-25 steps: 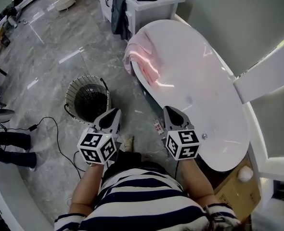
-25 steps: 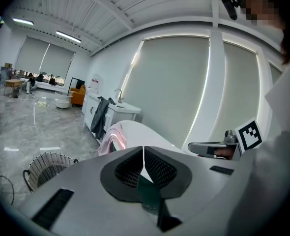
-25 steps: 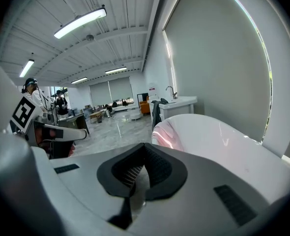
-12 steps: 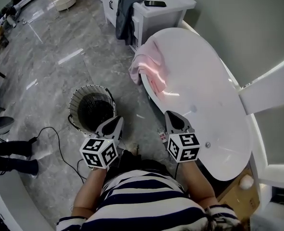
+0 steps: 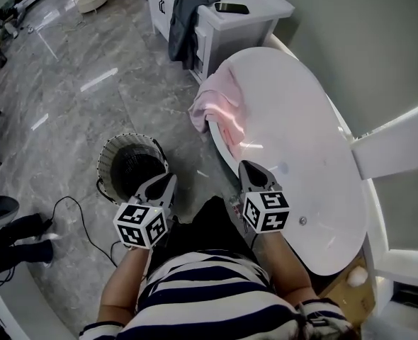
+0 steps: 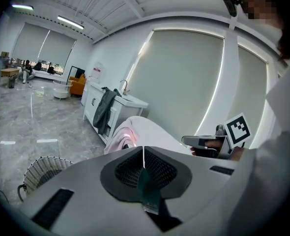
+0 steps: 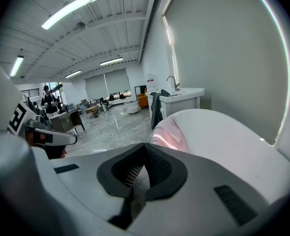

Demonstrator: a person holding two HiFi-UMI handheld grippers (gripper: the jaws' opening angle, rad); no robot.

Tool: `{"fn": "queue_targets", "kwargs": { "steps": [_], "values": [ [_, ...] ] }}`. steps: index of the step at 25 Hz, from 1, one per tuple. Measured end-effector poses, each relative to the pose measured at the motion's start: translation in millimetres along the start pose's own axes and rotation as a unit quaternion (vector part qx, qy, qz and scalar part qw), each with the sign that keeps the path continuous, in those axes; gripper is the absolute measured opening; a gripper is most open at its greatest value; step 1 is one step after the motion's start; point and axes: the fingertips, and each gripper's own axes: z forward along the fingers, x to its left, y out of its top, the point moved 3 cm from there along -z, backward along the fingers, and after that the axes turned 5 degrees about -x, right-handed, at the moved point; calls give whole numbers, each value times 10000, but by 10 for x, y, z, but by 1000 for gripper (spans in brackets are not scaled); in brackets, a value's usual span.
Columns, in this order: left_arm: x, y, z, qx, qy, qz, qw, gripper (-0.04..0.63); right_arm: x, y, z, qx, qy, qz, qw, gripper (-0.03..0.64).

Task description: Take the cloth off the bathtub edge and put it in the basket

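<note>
Grey marble floor (image 5: 67, 98) fills the left of the head view, and a long white bathtub (image 5: 308, 154) lies along the wall on the right. Beyond the tub's far end stands a white cabinet (image 5: 223, 27) with a dark garment (image 5: 184, 13) hung over its front and a small dark flat object (image 5: 232, 8) on top. A round wire basket (image 5: 106, 158) sits on the floor beside the tub, apart from it, with a black cable (image 5: 78, 211) trailing nearby. The pink cloth (image 5: 219, 108) is draped over the tub's far rim on the floor side, part of it hanging outside, well clear of the basket. Both claws are held out in front of the person's striped shirt (image 5: 209, 296). The left gripper (image 5: 169, 178) hangs over the basket's near edge; its own view shows the jaws pressed together with nothing between them. The right gripper (image 5: 249, 167) hovers by the tub's near rim, short of the cloth, its jaws likewise closed and empty
</note>
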Motion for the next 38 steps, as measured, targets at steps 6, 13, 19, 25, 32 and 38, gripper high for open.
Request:
{"fn": "queue_targets", "kwargs": {
  "steps": [6, 13, 19, 25, 32, 38],
  "values": [
    [187, 192, 494, -34, 22, 0, 10000, 23, -228, 181, 604, 39, 210, -74, 9997, 26],
    [361, 308, 1261, 154, -32, 108, 9998, 23, -621, 366, 1263, 165, 418, -218, 9988, 26],
    [455, 258, 1747, 444, 71, 313, 9985, 23, -846, 389, 1716, 369, 605, -213, 9973, 26],
    [574, 231, 2243, 688, -41, 371, 9969, 23, -964, 418, 2117, 495, 1009, -314, 9932, 28],
    [718, 132, 2666, 964, 100, 211, 9951, 43, -1122, 389, 2584, 656, 1232, -496, 9890, 28],
    [824, 146, 2881, 1093, 101, 54, 9939, 118, -1277, 372, 3001, 712, 1255, -299, 9891, 36]
  ]
}}
